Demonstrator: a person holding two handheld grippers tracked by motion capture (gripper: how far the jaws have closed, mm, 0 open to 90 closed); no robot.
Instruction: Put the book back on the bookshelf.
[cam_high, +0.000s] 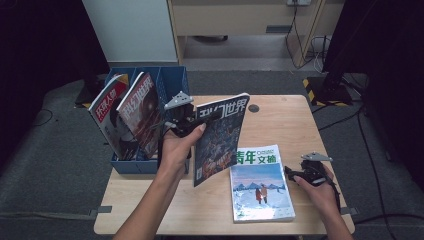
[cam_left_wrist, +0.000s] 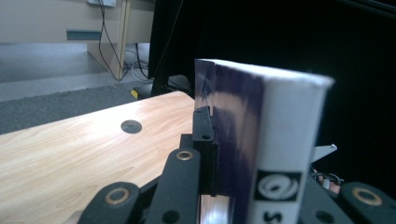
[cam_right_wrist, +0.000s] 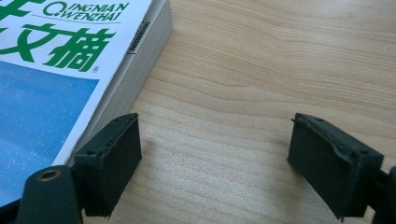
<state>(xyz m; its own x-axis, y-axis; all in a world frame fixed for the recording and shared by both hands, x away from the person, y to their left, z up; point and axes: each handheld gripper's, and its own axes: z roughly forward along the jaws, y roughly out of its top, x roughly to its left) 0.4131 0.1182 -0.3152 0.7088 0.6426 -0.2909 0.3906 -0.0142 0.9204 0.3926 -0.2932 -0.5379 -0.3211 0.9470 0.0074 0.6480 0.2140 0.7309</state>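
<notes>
Where green "QINGNIAN WENZHAI" reads, flat magazine (cam_right_wrist: 56, 70).

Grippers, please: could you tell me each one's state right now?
Left gripper: shut on the dark magazine.
Right gripper: open, holding nothing.

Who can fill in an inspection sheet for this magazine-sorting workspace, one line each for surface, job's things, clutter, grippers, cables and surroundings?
Surface: wooden table, with a dark round hole near its far edge.
Job's things: dark magazine held upright off the table; blue file rack at the table's left holding two red magazines; green-titled magazine lying flat.
Clutter: nothing seen.
Grippers: left gripper shut on the dark magazine; right gripper open, jaws empty, low over bare wood beside the flat magazine.
Cables: black cables on the floor beyond the table.
Surroundings: grey carpet, pale wooden furniture behind.
</notes>
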